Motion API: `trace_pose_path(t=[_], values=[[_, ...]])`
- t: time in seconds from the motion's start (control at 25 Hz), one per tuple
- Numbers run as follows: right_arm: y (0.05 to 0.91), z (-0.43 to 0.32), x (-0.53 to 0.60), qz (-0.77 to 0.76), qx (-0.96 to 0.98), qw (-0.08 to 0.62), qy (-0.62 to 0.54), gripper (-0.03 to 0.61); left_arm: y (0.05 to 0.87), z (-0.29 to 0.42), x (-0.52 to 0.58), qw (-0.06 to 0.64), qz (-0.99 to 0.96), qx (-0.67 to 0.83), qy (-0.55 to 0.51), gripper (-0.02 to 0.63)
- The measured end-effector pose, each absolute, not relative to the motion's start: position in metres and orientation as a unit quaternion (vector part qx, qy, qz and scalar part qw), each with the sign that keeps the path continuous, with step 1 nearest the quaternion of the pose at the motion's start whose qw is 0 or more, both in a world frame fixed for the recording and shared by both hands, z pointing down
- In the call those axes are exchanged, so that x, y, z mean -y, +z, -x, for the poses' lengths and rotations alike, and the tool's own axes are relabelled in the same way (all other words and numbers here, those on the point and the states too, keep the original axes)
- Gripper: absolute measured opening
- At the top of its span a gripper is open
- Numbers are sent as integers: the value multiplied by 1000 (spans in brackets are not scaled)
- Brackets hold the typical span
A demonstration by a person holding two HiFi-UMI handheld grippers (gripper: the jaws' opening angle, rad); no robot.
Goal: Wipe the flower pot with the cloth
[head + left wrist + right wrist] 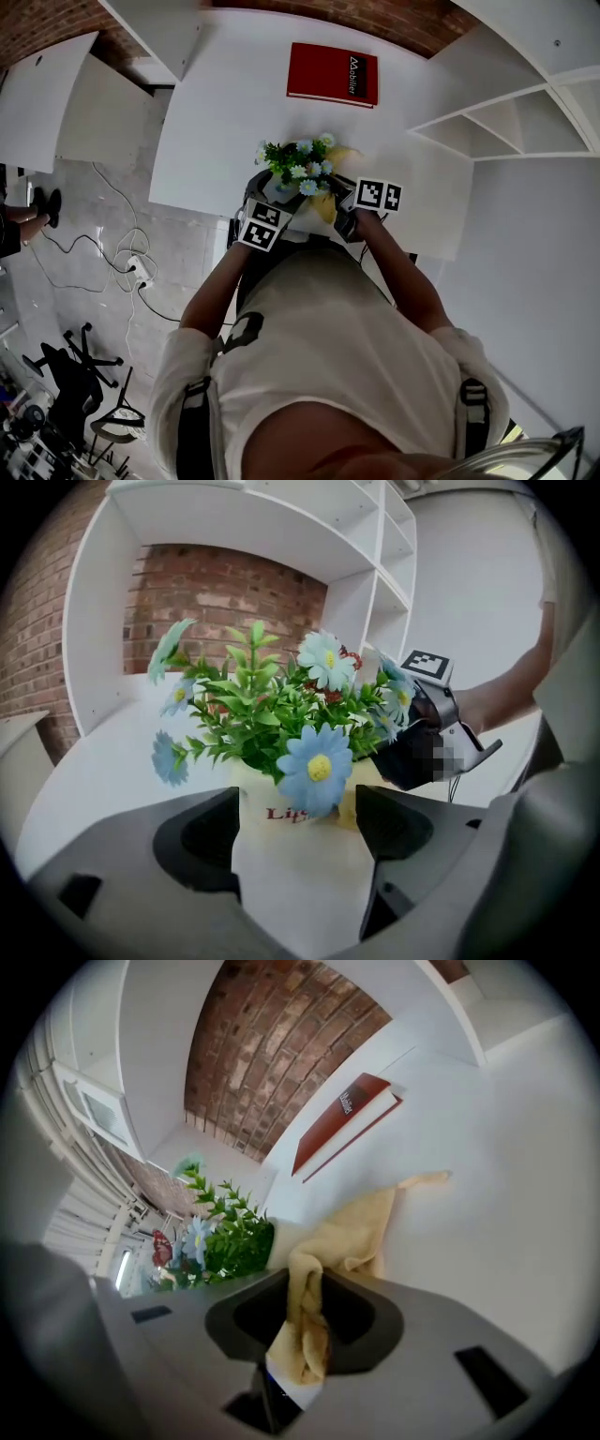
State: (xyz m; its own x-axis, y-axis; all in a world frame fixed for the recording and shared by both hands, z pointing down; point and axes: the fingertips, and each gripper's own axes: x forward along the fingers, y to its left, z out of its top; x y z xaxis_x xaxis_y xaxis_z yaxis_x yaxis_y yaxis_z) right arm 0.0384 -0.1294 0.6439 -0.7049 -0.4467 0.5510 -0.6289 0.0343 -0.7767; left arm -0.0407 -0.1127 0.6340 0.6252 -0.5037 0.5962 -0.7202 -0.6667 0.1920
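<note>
A cream flower pot (298,874) with red lettering holds green leaves and pale blue flowers (300,164). It stands at the near edge of the white table (216,112). My left gripper (298,810) is shut on the pot, one jaw against each side. My right gripper (305,1321) is shut on a yellow cloth (361,1227), which is bunched between its jaws and hangs beside the pot's right side. In the head view the cloth (326,206) shows just under the flowers, with the right gripper (339,204) next to it. The left gripper (275,199) sits at the pot's left.
A red book (333,75) lies flat at the far side of the table. White shelving (506,122) stands to the right and a brick wall behind. Cables and a power strip (141,267) lie on the floor at the left, near an office chair (84,366).
</note>
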Motion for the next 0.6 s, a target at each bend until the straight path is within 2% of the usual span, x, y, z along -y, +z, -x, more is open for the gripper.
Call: trace_pose_path(t=[0.4, 0.52, 0.6], values=[[644, -44, 142, -344, 741, 105, 567, 103, 634, 42, 143, 208, -882, 334, 257, 377], [627, -75, 155, -364, 756, 141, 526, 103, 633, 43, 146, 212, -877, 347, 255, 377], [615, -105, 159, -385, 762, 189, 485, 103, 631, 44, 144, 218, -868, 365, 256, 377]])
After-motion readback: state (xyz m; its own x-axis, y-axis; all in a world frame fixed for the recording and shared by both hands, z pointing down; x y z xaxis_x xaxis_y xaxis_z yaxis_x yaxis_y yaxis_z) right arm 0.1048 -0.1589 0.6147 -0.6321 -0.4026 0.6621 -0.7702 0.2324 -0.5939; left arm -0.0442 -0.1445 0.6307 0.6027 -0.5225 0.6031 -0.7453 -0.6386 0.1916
